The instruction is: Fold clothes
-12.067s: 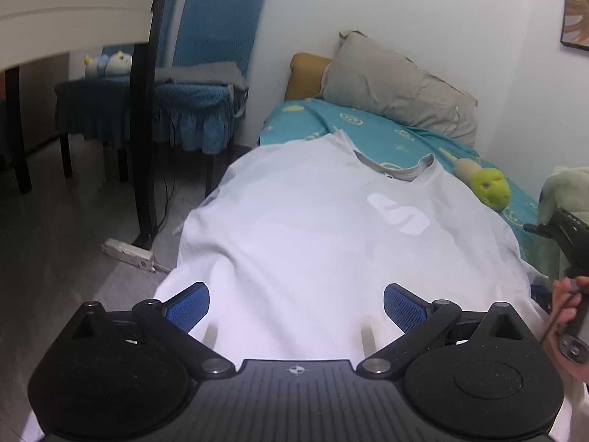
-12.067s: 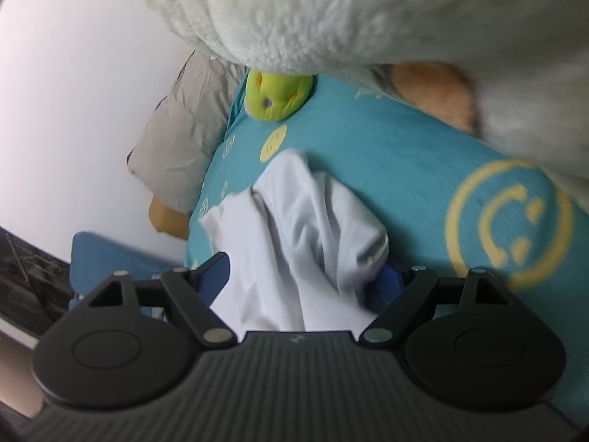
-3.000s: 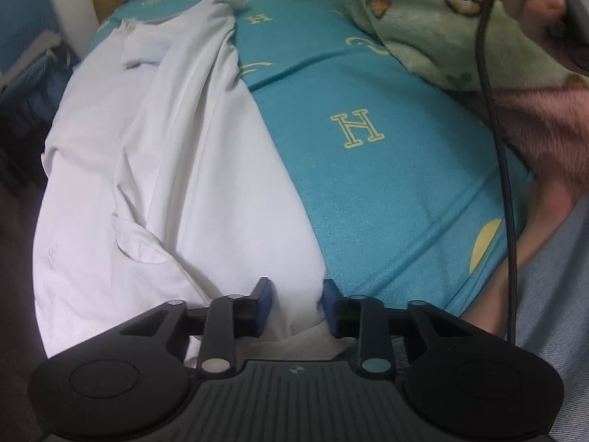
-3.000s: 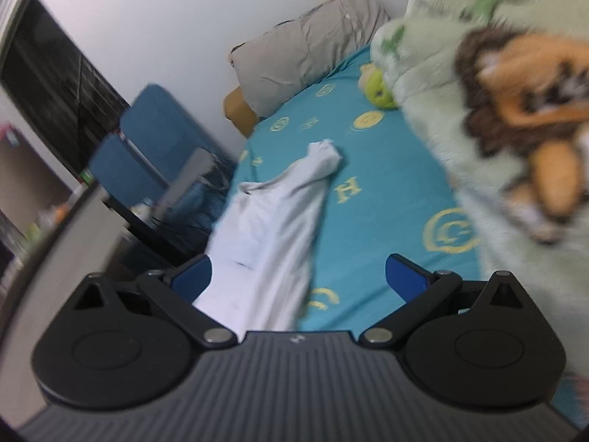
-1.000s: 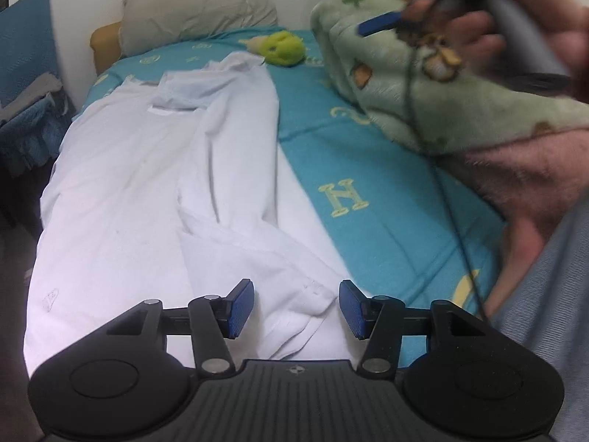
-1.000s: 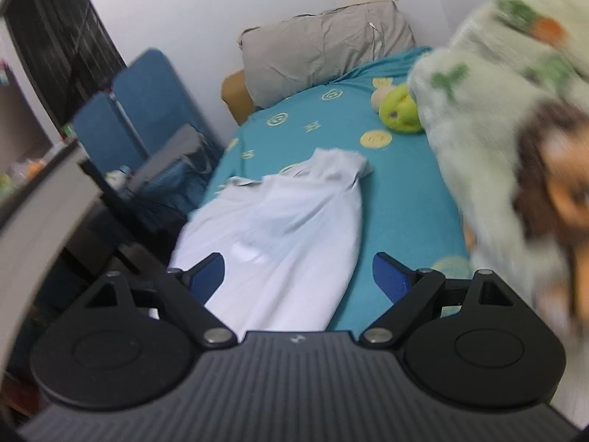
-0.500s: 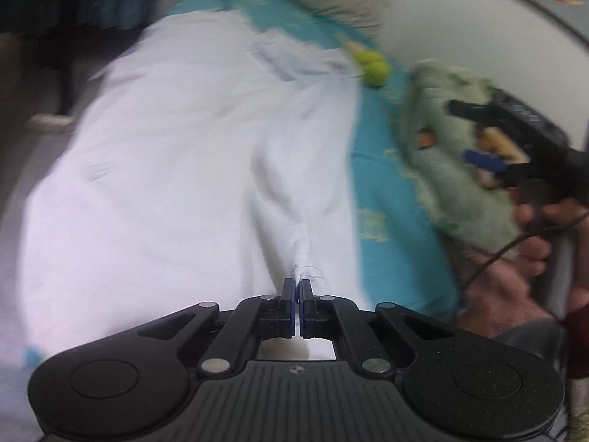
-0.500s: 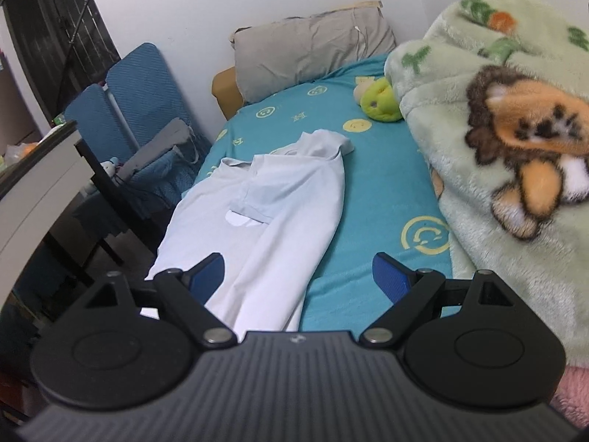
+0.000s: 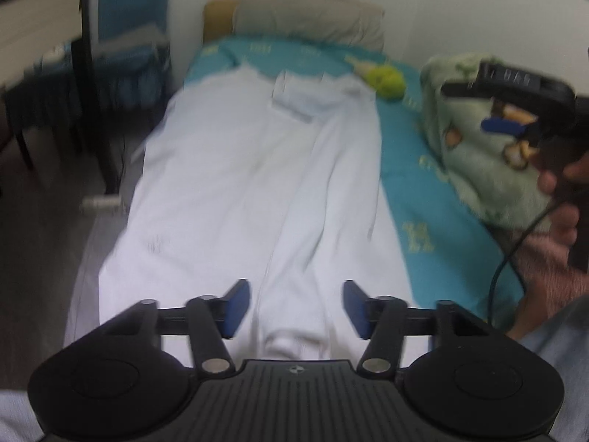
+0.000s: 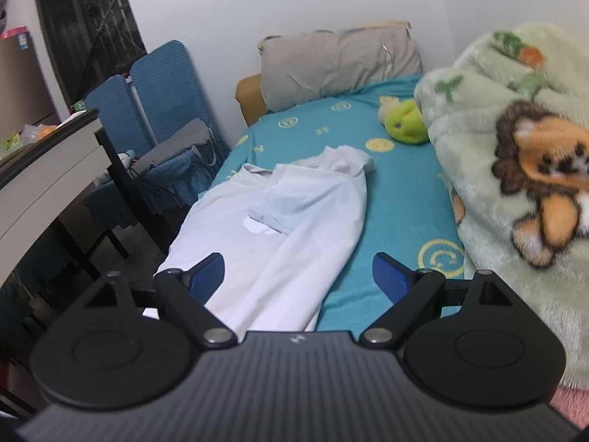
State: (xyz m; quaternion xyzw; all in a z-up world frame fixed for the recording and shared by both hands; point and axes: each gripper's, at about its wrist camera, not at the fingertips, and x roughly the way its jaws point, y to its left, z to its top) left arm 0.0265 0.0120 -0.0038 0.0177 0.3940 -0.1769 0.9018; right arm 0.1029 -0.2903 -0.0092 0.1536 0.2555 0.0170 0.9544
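The white shirt [image 9: 257,184] lies lengthwise on the bed [image 9: 416,199], its right side folded over onto the middle, collar end toward the pillow [image 9: 309,22]. The left claw [image 9: 296,307] hangs above the shirt's near hem, fingers apart and gripping nothing; a bunched fold of cloth sits between and below them. The right claw [image 10: 298,272], also spread wide and empty, is off to the shirt's right beside the blanket [image 10: 515,169], well clear of the cloth.

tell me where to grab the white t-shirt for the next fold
Probably the near hem of the white cotton t-shirt, coming in low from the foot of the bed. It bunches into a raised ridge between the open left gripper fingers, so there's fabric to pinch.
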